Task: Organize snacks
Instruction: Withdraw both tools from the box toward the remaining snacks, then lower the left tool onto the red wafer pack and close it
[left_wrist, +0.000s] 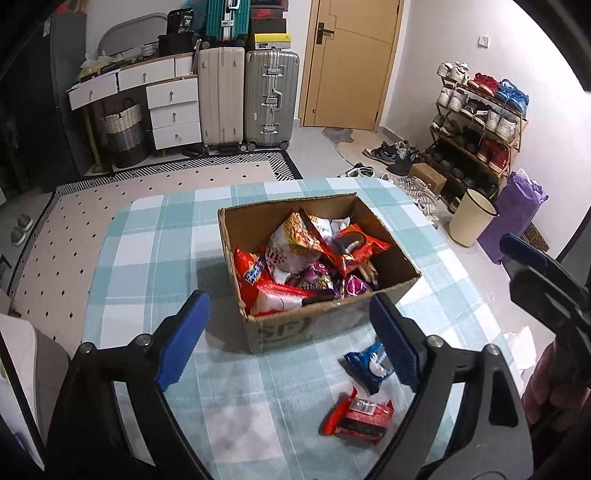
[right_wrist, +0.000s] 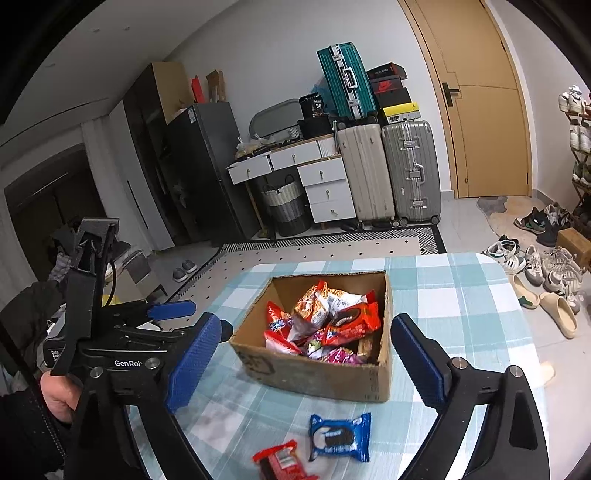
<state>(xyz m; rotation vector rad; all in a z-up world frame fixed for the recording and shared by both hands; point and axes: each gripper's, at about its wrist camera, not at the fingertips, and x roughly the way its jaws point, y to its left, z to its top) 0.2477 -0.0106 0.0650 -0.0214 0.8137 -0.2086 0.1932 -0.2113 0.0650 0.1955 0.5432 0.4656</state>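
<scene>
A cardboard box (left_wrist: 332, 321) holding several snack packets (left_wrist: 295, 254) stands on the checked table (left_wrist: 155, 240); the right wrist view shows it too (right_wrist: 317, 376). In front of it lie a blue Oreo packet (left_wrist: 364, 363) (right_wrist: 340, 437) and a red packet (left_wrist: 356, 415) (right_wrist: 279, 459). My left gripper (left_wrist: 291, 339) is open and empty, above the table just short of the box, its right finger over the blue packet. My right gripper (right_wrist: 306, 367) is open and empty, framing the box from the near side. The left gripper shows at the left of the right wrist view (right_wrist: 173, 309).
The table edge is close on the right, with a bin (left_wrist: 471, 218), a purple bag (left_wrist: 517, 214), a shoe rack (left_wrist: 476, 122) and loose shoes (right_wrist: 535, 269) on the floor. Suitcases (left_wrist: 247, 96) and a drawer unit (left_wrist: 170, 110) stand by the far wall.
</scene>
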